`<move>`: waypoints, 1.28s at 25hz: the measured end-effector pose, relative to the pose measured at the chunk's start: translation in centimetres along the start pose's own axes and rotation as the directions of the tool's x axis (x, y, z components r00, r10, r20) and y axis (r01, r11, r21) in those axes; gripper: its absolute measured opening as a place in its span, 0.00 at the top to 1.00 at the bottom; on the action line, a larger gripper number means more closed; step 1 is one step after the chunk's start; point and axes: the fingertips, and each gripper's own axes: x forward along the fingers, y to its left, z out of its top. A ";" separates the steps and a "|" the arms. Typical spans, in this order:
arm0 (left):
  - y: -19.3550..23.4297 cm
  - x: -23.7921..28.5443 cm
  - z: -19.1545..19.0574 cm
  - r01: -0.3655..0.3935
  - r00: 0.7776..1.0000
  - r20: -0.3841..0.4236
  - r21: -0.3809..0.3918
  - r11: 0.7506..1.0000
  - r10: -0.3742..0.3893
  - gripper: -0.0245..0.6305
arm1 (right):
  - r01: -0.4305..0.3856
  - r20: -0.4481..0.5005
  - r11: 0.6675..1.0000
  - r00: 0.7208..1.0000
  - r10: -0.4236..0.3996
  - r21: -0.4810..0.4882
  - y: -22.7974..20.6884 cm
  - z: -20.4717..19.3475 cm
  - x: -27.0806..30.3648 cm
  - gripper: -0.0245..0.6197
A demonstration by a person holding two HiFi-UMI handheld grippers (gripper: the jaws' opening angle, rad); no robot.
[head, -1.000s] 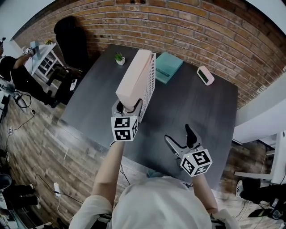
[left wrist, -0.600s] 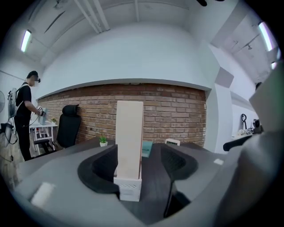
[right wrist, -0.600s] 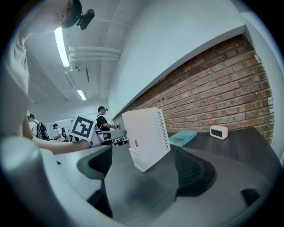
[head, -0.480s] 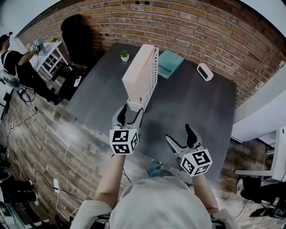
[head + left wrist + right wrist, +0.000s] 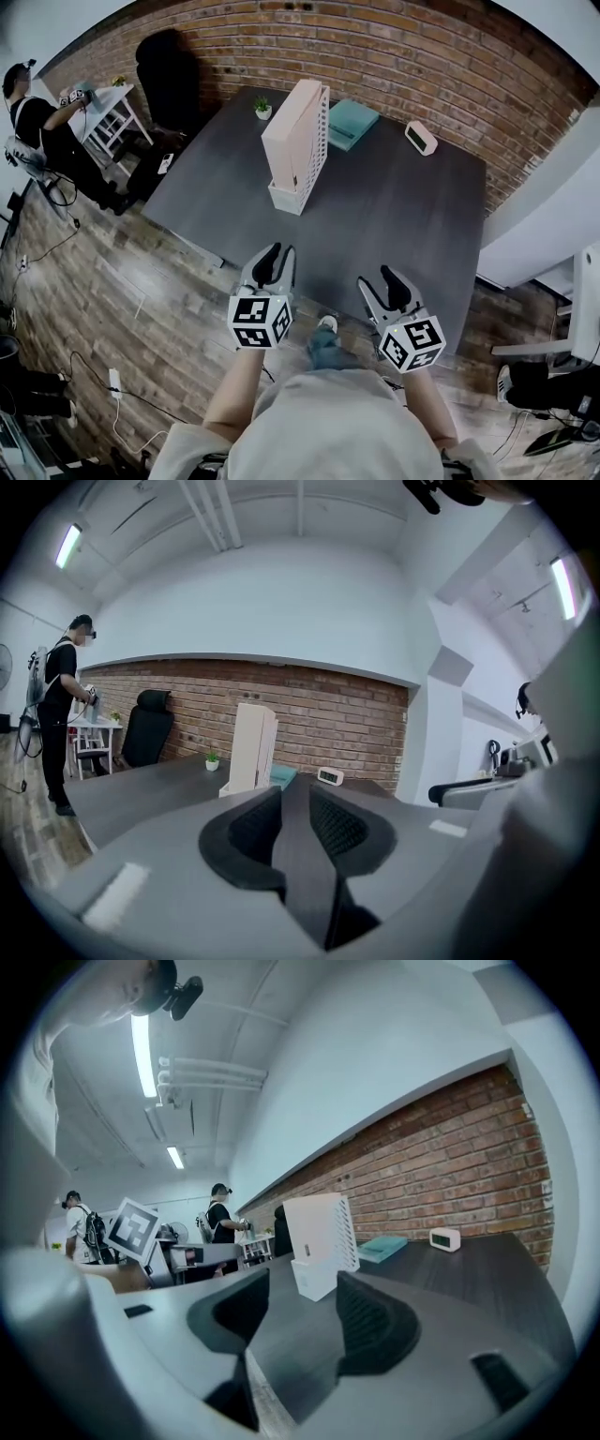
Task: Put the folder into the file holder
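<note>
- Folder stands upright inside the holder near the middle of the bench, so the task looks done.
- Left tongs and right tongs hang at the bench's near edge, well apart from the holder. Both are closing with nothing between them, so both are empty.
- The main risk is probably tipping. The holder is tall and narrow, and a careless reach back in could knock it over toward the book just beside it.
- No view shows whether the folder rests fully on the holder's floor. If it is hung up inside, it may slump or lean out.
- Clock and plant stand apart from the holder and seem unlikely to cause trouble.
</note>
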 end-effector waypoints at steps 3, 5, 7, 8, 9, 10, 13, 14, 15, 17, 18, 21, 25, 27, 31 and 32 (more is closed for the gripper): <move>-1.3 -2.9 -1.4 0.004 1.000 -0.014 -0.012 1.000 -0.004 0.86 | 0.015 0.007 1.000 1.000 -0.015 -0.016 1.1 -0.5 -2.0 0.69; -2.1 -4.8 -2.4 0.002 1.000 -0.020 -0.019 1.000 -0.003 0.90 | 0.031 0.015 0.999 0.999 -0.030 -0.035 1.8 -0.9 -3.4 0.73; -2.8 -6.7 -3.2 0.001 1.000 -0.026 -0.023 1.000 -0.002 0.93 | 0.051 0.023 0.998 0.998 -0.050 -0.049 2.5 -1.2 -4.7 0.78; -3.2 -7.6 -3.6 0.001 1.000 -0.029 -0.024 1.000 -0.001 0.93 | 0.061 0.027 0.997 0.998 -0.059 -0.055 2.8 -1.3 -5.4 0.80; -3.5 -8.5 -3.9 0.000 1.000 -0.029 -0.026 1.000 -0.001 0.94 | 0.069 0.032 0.996 0.997 -0.068 -0.061 3.2 -1.4 -6.0 0.83; -3.7 -9.4 -4.2 -0.001 1.000 -0.029 -0.029 1.000 0.001 0.94 | 0.077 0.036 0.995 0.997 -0.074 -0.067 3.5 -1.6 -6.5 0.85; -4.4 -11.3 -5.0 -0.013 1.000 -0.026 -0.031 0.999 0.013 0.94 | 0.088 0.042 0.993 0.995 -0.085 -0.081 4.2 -2.0 -7.9 0.89; -4.7 -11.8 -5.3 -0.016 0.999 -0.029 -0.030 0.999 0.015 0.94 | 0.092 0.042 0.992 0.995 -0.089 -0.083 4.3 -2.2 -8.4 0.91; -4.9 -12.3 -5.6 -0.017 0.999 -0.032 -0.030 0.999 0.016 0.94 | 0.096 0.044 0.992 0.995 -0.093 -0.085 4.4 -2.3 -8.9 0.93; -5.3 -13.0 -5.9 -0.015 0.999 -0.037 -0.028 1.000 0.014 0.94 | 0.107 0.050 0.990 0.993 -0.103 -0.088 4.6 -2.5 -9.7 0.95; -5.5 -13.3 -6.1 -0.014 0.999 -0.039 -0.027 1.000 0.013 0.94 | 0.113 0.051 0.990 0.993 -0.109 -0.089 4.7 -2.6 -10.0 0.95; -5.6 -13.8 -6.3 -0.013 0.999 -0.044 -0.026 1.000 0.012 0.94 | 0.122 0.045 0.988 0.992 -0.119 -0.095 4.8 -2.8 -10.6 0.96; -5.8 -13.8 -5.9 -0.005 0.999 -0.035 -0.016 1.000 0.004 0.94 | 0.125 0.034 0.985 0.992 -0.122 -0.121 5.0 -2.8 -10.7 0.96; -6.1 -13.6 -5.7 0.001 0.999 -0.034 -0.015 1.000 -0.002 0.95 | 0.124 0.034 0.983 0.992 -0.120 -0.133 5.0 -2.7 -10.6 0.96; -6.4 -13.2 -5.3 0.014 0.999 -0.033 -0.016 1.000 -0.015 0.94 | 0.115 0.040 0.982 0.993 -0.110 -0.148 5.0 -2.2 -10.2 0.96; -6.5 -13.2 -5.2 0.016 0.999 -0.031 -0.016 1.000 -0.016 0.95 | 0.113 0.043 0.982 0.993 -0.108 -0.149 5.0 -2.1 -10.1 0.96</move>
